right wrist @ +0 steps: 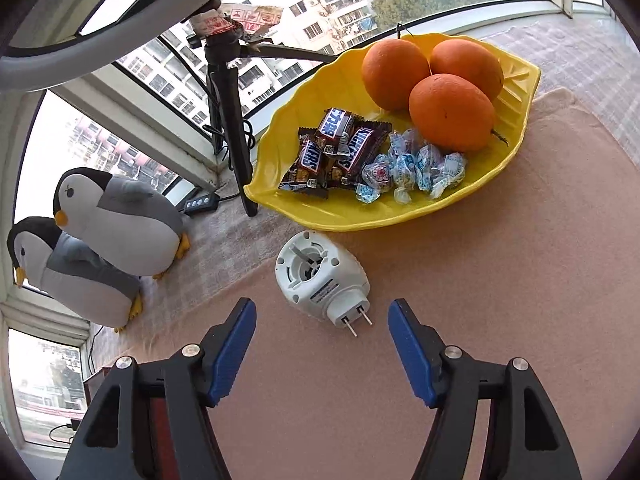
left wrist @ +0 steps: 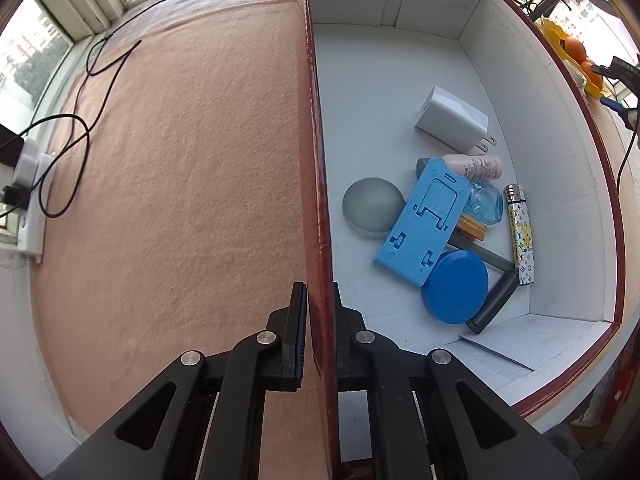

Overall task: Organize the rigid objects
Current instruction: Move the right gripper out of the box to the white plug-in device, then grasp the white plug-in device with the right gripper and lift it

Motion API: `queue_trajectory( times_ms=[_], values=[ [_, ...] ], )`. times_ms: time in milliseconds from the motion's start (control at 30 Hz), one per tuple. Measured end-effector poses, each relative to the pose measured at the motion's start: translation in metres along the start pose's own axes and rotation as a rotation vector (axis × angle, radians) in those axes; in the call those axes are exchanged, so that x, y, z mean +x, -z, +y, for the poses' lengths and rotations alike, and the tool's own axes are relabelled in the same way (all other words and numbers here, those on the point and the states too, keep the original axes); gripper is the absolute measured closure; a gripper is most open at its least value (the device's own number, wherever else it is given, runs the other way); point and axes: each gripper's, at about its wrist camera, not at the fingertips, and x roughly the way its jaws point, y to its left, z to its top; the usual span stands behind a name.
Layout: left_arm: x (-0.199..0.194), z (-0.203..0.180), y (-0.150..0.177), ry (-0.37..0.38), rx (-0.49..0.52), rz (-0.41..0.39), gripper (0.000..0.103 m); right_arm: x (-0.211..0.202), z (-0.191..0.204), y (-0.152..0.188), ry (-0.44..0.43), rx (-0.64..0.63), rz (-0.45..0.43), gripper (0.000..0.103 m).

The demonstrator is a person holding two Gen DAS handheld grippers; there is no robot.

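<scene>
White plug-in device (right wrist: 320,276), prongs toward camera, label print illegible, on pink cloth (right wrist: 500,300) ahead of right gripper (right wrist: 322,344), jaws apart, empty. Beyond: yellow dish (right wrist: 516,120) with "SNICKERS" bars (right wrist: 340,152). Left gripper (left wrist: 319,320) clamped on red box wall (left wrist: 316,160).

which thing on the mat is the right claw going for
Find the yellow dish of oranges and sweets. On the pink mat just before it lies a white plug-in device, round-bodied, two metal prongs toward the open right claw. Nothing else lies loose there.
</scene>
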Motion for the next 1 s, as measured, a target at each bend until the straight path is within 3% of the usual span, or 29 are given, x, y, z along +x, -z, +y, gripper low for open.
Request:
queue_trajectory(
  times_ms=[267,433,1000],
  values=[
    [0.002,-0.001,0.000,-0.005,-0.008,0.009,0.096,0.034,0.003,-0.018,0.050,-0.016,0.044,0.053],
    [0.002,-0.006,-0.001,-0.010,0.004,0.014,0.096,0.051,0.006,-0.021,0.075,-0.033,0.082,0.067],
    [0.007,-0.005,-0.005,0.002,0.020,0.013,0.096,0.024,-0.003,0.009,0.059,-0.040,0.023,0.072]
  ],
)
